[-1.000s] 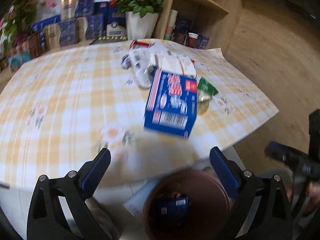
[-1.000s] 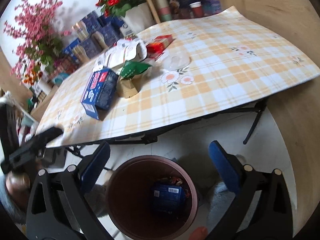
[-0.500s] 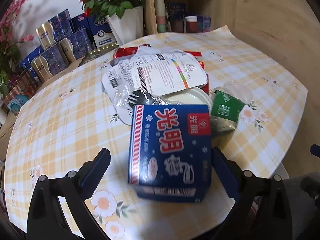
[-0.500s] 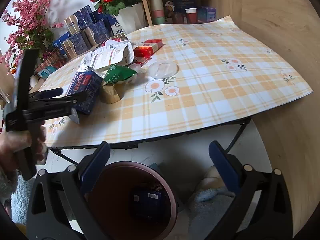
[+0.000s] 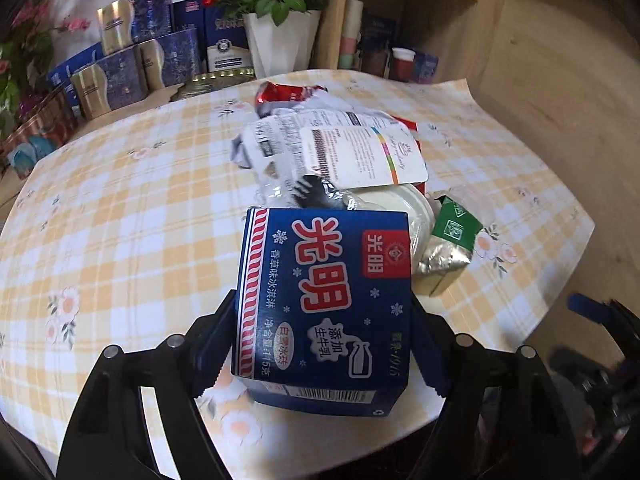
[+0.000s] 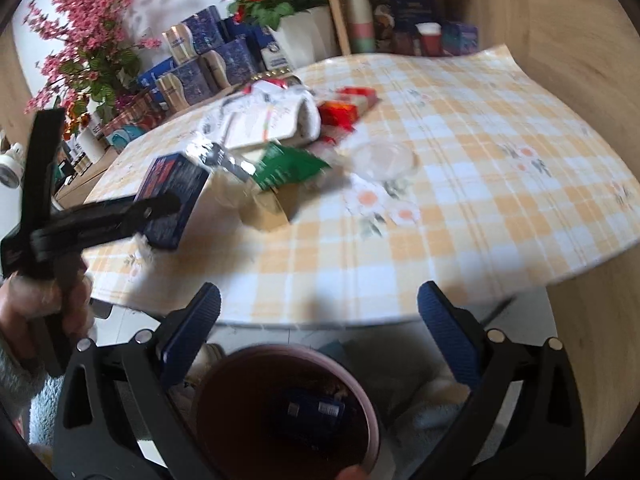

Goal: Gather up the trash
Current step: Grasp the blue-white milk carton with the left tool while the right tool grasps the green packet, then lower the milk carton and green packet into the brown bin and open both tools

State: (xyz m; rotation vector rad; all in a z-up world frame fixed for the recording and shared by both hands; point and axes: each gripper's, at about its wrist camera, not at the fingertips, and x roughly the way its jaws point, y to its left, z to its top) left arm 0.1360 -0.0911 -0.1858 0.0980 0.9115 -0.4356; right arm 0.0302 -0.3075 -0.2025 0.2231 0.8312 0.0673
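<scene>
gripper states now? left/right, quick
Left hand-held gripper: closed on the blue box.
Right hand-held gripper: open, empty, above the bin.

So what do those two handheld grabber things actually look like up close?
Both match: the left gripper and right gripper have black plastic frames with silver rivets and jaws faced in ribbed blue pads. The person's bare hand holds the left one, with a grey fuzzy sleeve at the wrist.
</scene>
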